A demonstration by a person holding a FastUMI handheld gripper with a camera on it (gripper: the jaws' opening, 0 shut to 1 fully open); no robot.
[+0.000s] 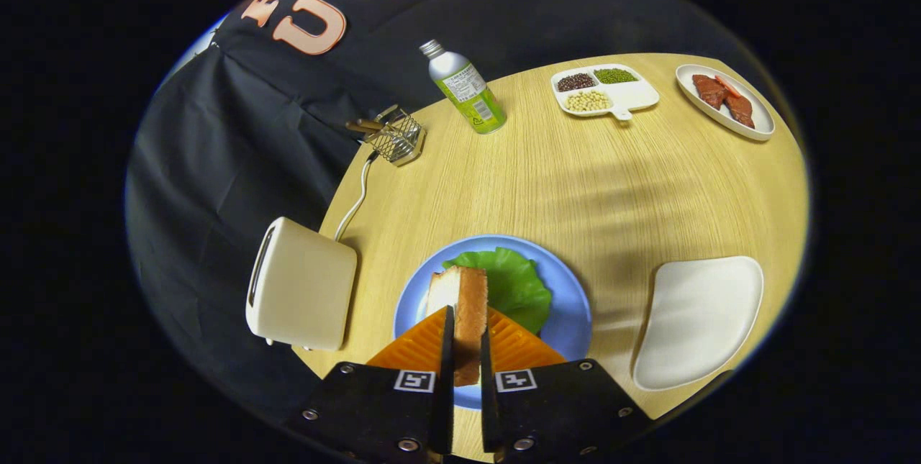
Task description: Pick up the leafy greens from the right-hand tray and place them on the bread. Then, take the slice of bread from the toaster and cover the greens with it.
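My gripper (466, 331) is shut on a slice of bread (464, 306), held on edge between both fingers. It hangs over the blue plate (572, 313), just above the leafy greens (514, 280) that lie spread on that plate. Any bread under the greens is hidden by them. The cream toaster (302, 284) stands left of the plate, near the table's edge, with its cord (354, 205) running back. An empty white tray (698, 320) lies to the right of the plate.
Beyond the plate stand a green-labelled bottle (464, 90), a wire rack (396, 137) holding utensils, a divided white dish (604, 90) of beans and a white oval dish (725, 101) with red meat slices. Bare wooden tabletop (575, 176) spans the middle.
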